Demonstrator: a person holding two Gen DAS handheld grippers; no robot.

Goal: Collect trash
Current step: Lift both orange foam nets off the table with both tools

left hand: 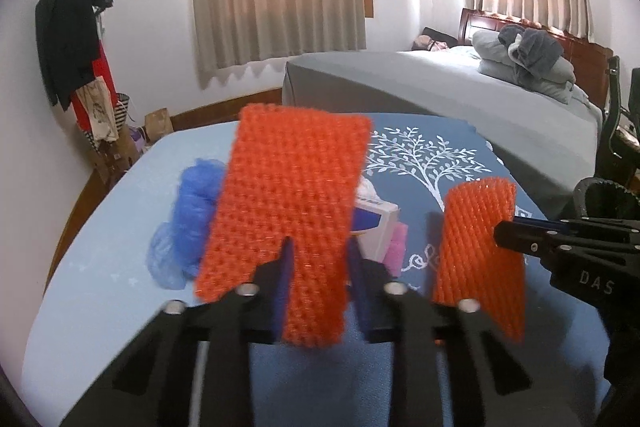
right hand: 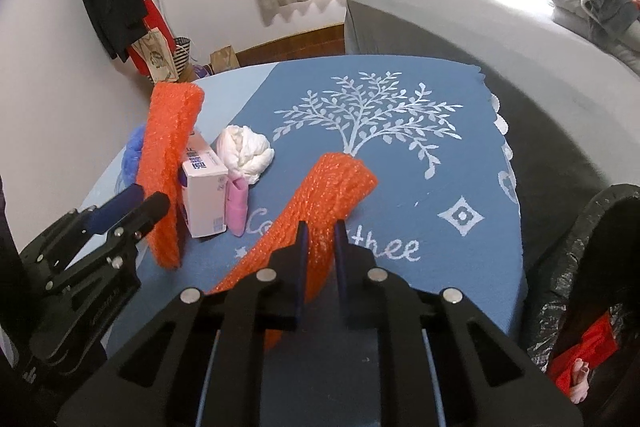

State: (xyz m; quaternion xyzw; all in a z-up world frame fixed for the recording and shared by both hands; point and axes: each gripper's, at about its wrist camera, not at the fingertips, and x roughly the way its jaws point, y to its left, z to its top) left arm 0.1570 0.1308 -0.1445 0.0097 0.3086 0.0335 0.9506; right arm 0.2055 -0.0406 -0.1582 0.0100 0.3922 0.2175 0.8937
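Note:
My left gripper (left hand: 320, 255) is shut on a flat piece of orange foam net (left hand: 288, 195), held upright over the table. Seen from the right wrist view, that left gripper (right hand: 150, 198) and its net (right hand: 168, 163) stand at the left. My right gripper (right hand: 320, 235) is shut on a second, rolled orange foam net (right hand: 332, 191), which droops toward the cloth. In the left wrist view the right gripper (left hand: 506, 225) pinches this net (left hand: 480, 251) at its edge. On the table lie a blue plastic bag (left hand: 188, 211), a white carton (right hand: 204, 195), a pink wrapper (right hand: 236, 207) and a white crumpled tissue (right hand: 244, 151).
The table carries a blue cloth with a white tree print (right hand: 380, 115). A bin lined with a black bag (right hand: 580, 259) stands at the table's right edge, with red trash (right hand: 588, 351) inside. A grey bed (left hand: 440, 79) lies behind, and a coat rack (left hand: 68, 35) stands at the left wall.

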